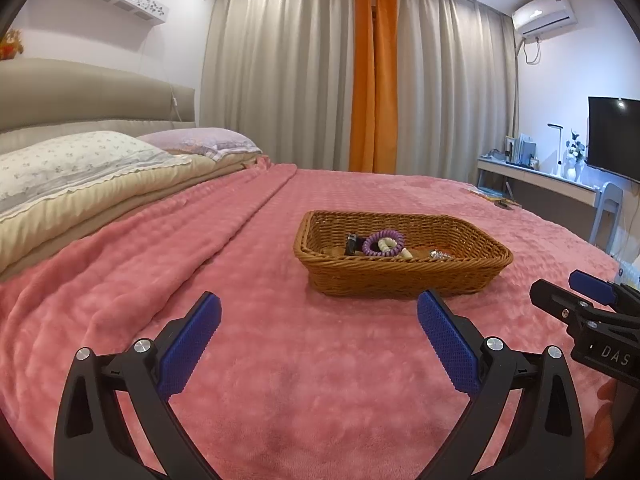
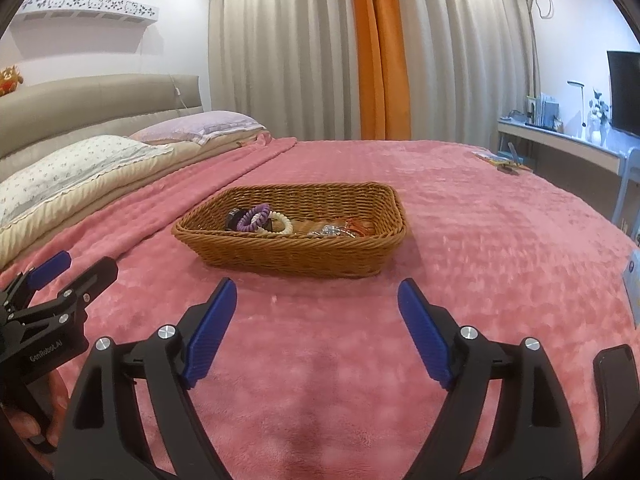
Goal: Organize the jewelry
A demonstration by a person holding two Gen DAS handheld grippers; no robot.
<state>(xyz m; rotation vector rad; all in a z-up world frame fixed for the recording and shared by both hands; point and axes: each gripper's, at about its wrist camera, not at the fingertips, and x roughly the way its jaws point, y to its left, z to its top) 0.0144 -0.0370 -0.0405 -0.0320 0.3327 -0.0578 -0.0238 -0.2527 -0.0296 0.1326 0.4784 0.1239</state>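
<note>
Both sets of tongs are released right now, nothing between the blue pads on either one. The left gripper [image 1: 318, 312] hovers low over the pink blanket [image 1: 280, 360] with its jaws spread wide, and the right gripper [image 2: 316, 300] sits the same way, jaws apart and empty. They're side by side: from the left wrist view you can see the right one poking in at the right edge, and from the right wrist view the left one shows at the left edge, with a bit of the person's hand [image 2: 44, 420] wrapped around its handle.

Straight ahead of both grippers, apart from the fingertips, is a rectangular wicker basket [image 1: 400, 276] sitting flat on the blanket. The jewelry is all in there: a purple spiral hair tie [image 1: 382, 242] leaning on a cream beaded bracelet [image 2: 285, 225], something black at the left end that could be a watch, but it's too small to be sure, and a silvery tangle [image 2: 330, 231] with some orange-brown cord [image 2: 360, 226] toward the right end.

Further out: two pillows [image 1: 76, 164] against a beige padded headboard [image 1: 80, 92] on the left, grey curtains [image 1: 288, 72] with an orange panel [image 1: 372, 80] in the middle at the back, and a desk [image 1: 536, 176] with a dark screen [image 1: 614, 136] on the right. A few small bits lie on the far right corner of the bed.
</note>
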